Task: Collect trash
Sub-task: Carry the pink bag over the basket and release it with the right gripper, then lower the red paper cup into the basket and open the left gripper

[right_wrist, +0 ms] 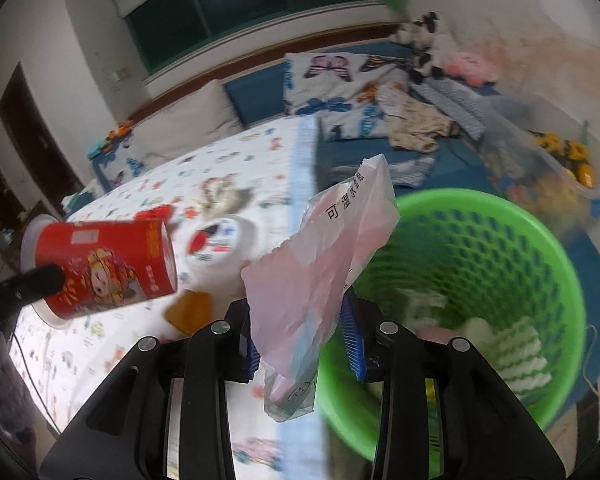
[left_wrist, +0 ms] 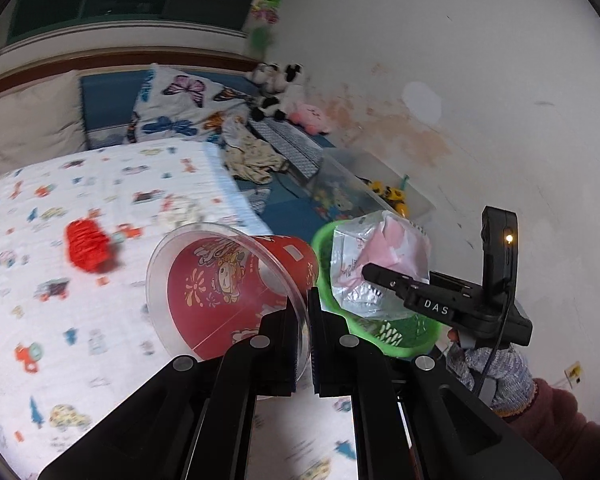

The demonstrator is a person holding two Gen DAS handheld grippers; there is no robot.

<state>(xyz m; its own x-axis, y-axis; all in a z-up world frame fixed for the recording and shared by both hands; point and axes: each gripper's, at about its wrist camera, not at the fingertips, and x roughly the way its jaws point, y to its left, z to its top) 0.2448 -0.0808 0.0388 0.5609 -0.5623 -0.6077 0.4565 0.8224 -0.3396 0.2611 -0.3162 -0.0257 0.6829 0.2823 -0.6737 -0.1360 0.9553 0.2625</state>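
Green plastic basket (right_wrist: 540, 264) sits beside the bed (left_wrist: 100, 184), already holding some scraps. The left gripper (left_wrist: 305, 320) is clamped on the clear rim of a red cup (left_wrist: 228, 280), carried on its side above the bed near the basket. The right gripper (right_wrist: 300, 340) pinches a crinkled plastic wrapper (right_wrist: 324, 256) by the basket's near rim. Risk: the thin rim could slip from that edge grip, and the light wrapper might flutter outside if let go short of the opening
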